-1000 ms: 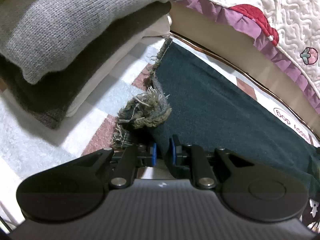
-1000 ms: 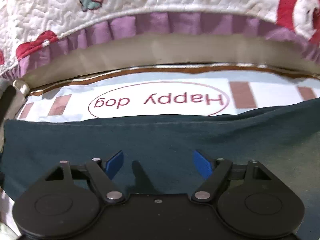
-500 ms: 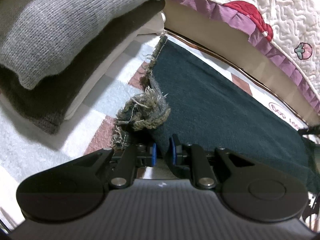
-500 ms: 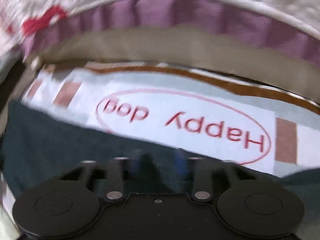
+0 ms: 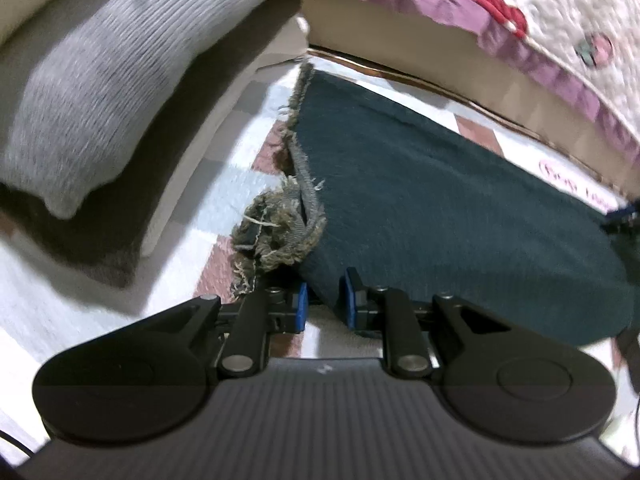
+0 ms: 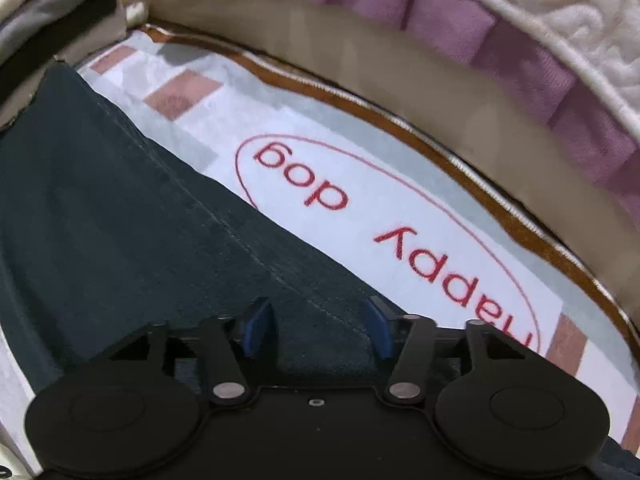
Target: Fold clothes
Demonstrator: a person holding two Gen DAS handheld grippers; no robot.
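Observation:
A pair of dark denim jeans (image 5: 440,200) lies flat on a patterned mat, with a frayed hem (image 5: 276,236) bunched at the near left. My left gripper (image 5: 323,300) is shut on the jeans' edge just right of the frayed hem. In the right wrist view the same jeans (image 6: 120,208) fill the lower left. My right gripper (image 6: 316,324) sits over the jeans' far edge with its jaws partly apart and the denim between them.
A stack of folded sweaters (image 5: 100,92), grey on top, stands left of the jeans. The mat (image 6: 360,216) bears a red "Happy dog" print. A quilted bedspread with a purple ruffle (image 6: 480,40) hangs behind the mat.
My right gripper has swung left along the jeans' edge and its jaws have narrowed from wide open. My left gripper keeps its hold and the jeans have shifted slightly.

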